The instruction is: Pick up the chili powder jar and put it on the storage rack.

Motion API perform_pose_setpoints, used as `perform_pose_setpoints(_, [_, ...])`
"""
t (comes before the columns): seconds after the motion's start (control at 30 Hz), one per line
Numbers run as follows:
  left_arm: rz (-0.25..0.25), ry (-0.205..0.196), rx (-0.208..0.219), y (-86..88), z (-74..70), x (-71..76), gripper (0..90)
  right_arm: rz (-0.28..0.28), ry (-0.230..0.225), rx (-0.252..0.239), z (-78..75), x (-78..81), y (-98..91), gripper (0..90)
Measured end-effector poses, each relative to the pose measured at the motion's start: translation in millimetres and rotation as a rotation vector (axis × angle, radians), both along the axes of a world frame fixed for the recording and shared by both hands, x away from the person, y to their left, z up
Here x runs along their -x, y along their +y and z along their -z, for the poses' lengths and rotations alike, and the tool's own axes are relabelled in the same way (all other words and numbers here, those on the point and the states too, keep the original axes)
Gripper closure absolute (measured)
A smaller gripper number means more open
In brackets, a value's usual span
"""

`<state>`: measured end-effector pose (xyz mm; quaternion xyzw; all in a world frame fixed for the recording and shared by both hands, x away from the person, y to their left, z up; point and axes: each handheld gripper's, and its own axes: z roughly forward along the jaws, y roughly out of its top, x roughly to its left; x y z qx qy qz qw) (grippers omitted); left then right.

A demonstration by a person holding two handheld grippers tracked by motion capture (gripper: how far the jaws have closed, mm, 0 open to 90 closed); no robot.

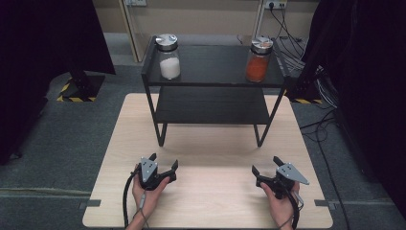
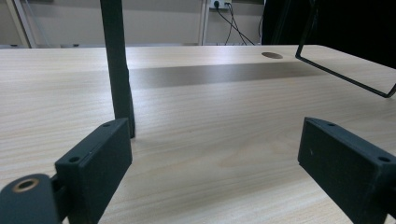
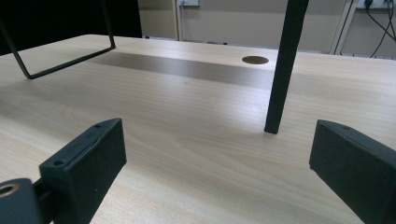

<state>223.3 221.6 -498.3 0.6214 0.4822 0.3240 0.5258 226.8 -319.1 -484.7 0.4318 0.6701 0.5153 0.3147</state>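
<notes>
My left gripper (image 1: 163, 164) and right gripper (image 1: 265, 165) rest spread and empty on the worktop (image 1: 210, 191); reaching for either jar, I risk clipping the shelf rack (image 1: 210, 84).

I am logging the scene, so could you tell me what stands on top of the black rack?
On the black rack, a jar of white powder stands left and a jar of orange powder right. Nothing covers them.
</notes>
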Motion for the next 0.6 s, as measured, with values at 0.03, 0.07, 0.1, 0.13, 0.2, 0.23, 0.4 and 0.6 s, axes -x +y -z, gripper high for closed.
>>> perform_pose_setpoints(0.03, [0.0, 0.0, -0.001, -0.1, 0.0, 0.0, 9.4, -0.001, 0.001, 0.0, -0.2, -0.3, -0.2, 4.0])
perform_pose_setpoints(0.07, [-0.001, 0.0, -0.001, -0.2, -0.1, 0.0, 9.4, -0.003, 0.002, 0.001, -0.4, -0.5, -0.3, 4.2])
perform_pose_setpoints(0.1, [-0.001, 0.0, -0.002, -0.4, -0.2, 0.0, 9.4, -0.007, 0.003, 0.002, -0.6, -0.8, -0.6, 4.5])
perform_pose_setpoints(0.13, [-0.001, 0.0, -0.002, -0.4, -0.2, 0.0, 9.4, -0.012, 0.004, 0.001, -0.6, -1.2, -1.3, 4.6])
perform_pose_setpoints(0.2, [-0.001, 0.0, -0.001, -0.2, 0.0, 0.1, 9.4, -0.013, 0.002, -0.002, -0.1, -1.1, -2.0, 4.6])
perform_pose_setpoints(0.23, [-0.001, 0.0, -0.002, -0.3, -0.1, 0.2, 9.4, -0.014, 0.001, -0.004, 0.1, -1.1, -2.4, 4.6])
perform_pose_setpoints(0.4, [-0.003, 0.001, -0.005, -0.9, -0.3, 0.7, 9.4, -0.02, 0.001, -0.012, 0.7, -1.5, -4.4, 4.6])
perform_pose_setpoints(0.6, [-0.005, 0.002, 0.0, -0.4, -0.2, 0.6, 9.4, -0.022, 0.006, -0.012, 0.0, -2.1, -4.3, 4.8])
